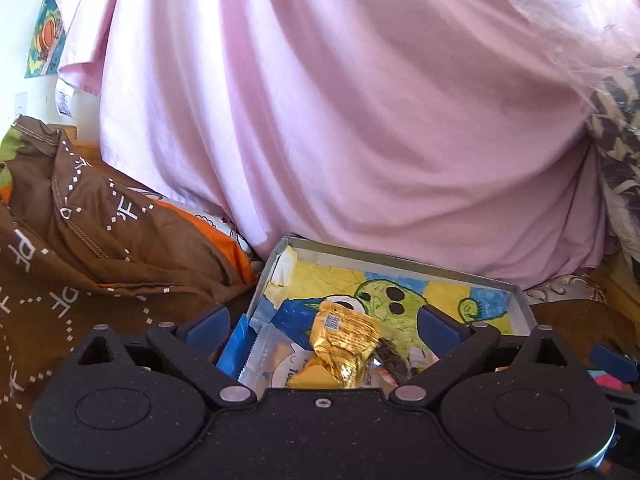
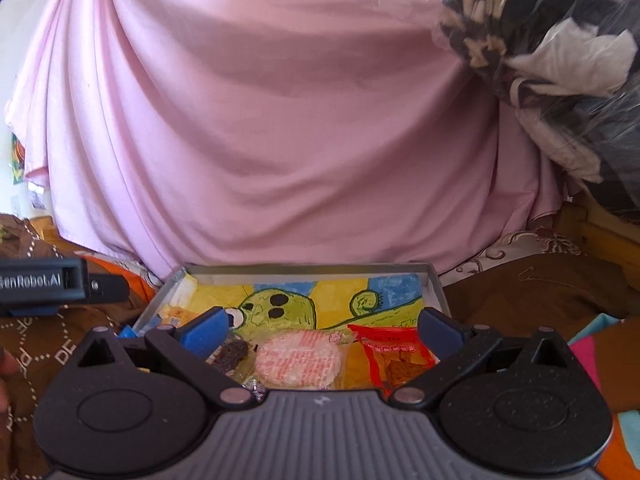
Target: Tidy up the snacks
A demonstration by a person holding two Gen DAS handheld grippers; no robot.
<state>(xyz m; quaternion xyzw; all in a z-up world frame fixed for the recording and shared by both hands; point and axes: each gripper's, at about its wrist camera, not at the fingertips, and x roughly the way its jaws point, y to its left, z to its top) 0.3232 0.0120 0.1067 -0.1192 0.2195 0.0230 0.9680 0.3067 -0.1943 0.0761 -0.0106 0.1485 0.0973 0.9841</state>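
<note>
Both our tools, left tool [image 1: 324, 326] and right tool [image 2: 320, 326], hang spread over 1 box [image 2: 434, 286]; inside it: 1 gold packet [image 1: 346, 344], 1 round wafer [image 2: 300, 358], 1 red packet [image 2: 394, 354].

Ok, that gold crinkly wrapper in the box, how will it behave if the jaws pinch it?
The gold wrapper looks like thin creased foil, so it would probably crumple and feel light. Its shiny surface may slip. It rests atop other packets in the box, so pushing could shift them.

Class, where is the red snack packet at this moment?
In the right wrist view, the red packet lies inside the box, near its right wall, beside the round pink-and-white snack.
</note>
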